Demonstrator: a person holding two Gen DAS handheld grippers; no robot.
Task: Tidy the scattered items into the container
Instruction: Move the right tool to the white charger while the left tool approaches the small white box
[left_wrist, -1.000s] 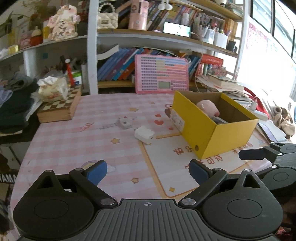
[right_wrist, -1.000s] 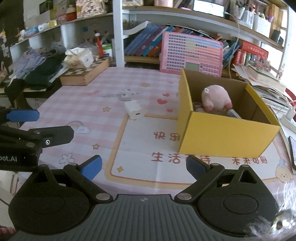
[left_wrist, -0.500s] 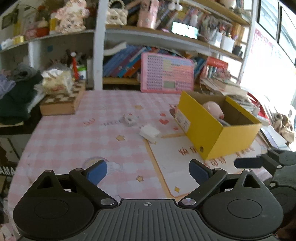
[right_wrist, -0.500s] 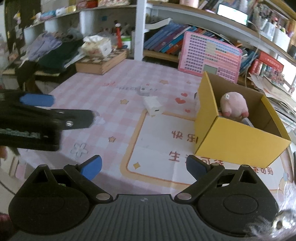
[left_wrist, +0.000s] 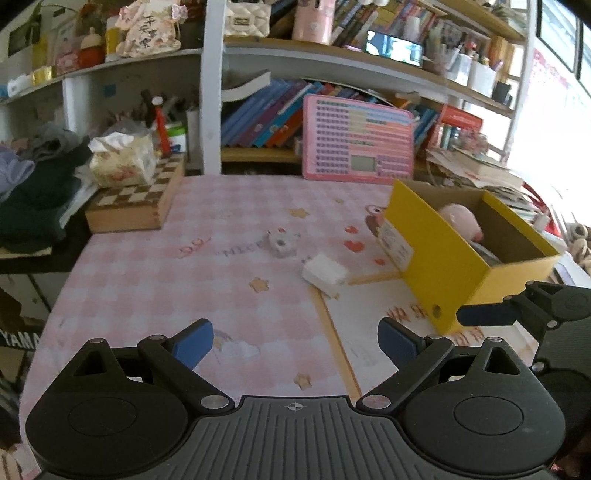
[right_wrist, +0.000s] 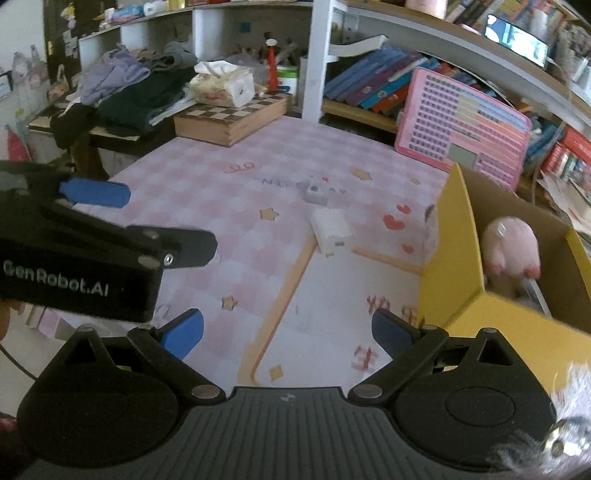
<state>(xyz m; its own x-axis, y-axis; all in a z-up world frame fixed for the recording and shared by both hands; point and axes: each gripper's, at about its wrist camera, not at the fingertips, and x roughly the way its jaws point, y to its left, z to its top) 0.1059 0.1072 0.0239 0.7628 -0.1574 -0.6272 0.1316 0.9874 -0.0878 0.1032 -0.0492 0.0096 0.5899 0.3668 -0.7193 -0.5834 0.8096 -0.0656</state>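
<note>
Left tool (left_wrist: 295, 339): spread wide, pinching nothing, hovering over the near part of the tabletop (left_wrist: 166, 288). Right tool (right_wrist: 288, 332): likewise spread and holding nothing, hovering beside it at about the same level.

Ahead of both, on the pink checked cover: white charger block (left_wrist: 325, 275), lying flat at the corner of the printed orange frame, just left of the yellow box (left_wrist: 424, 258) but not touching it. Slightly beyond it, a small white cube (left_wrist: 281, 246), apart from the block. Neither shifted since a second ago. Inside the box, against the far wall: pink plush (left_wrist: 461, 219), in the same spot as before, with something flat and dark beside it, too hidden to name.

Changed from a second ago: left view pulled back a little, so block and cube now sit farther ahead of the spread blue pads. Right view swung leftward, putting the box at the right edge of the frame instead of the middle. Left tool now looms large across the left of the right view, where earlier only its tip showed.

Farther out, at the far left corner of the tabletop: wooden chessboard case (left_wrist: 136, 203) with a tissue pack (left_wrist: 122, 160) on top. Behind the box, leaning against the shelf: pink keypad toy (left_wrist: 357, 138). To the left, off the tabletop: heap of dark clothes (left_wrist: 33, 192).
</note>
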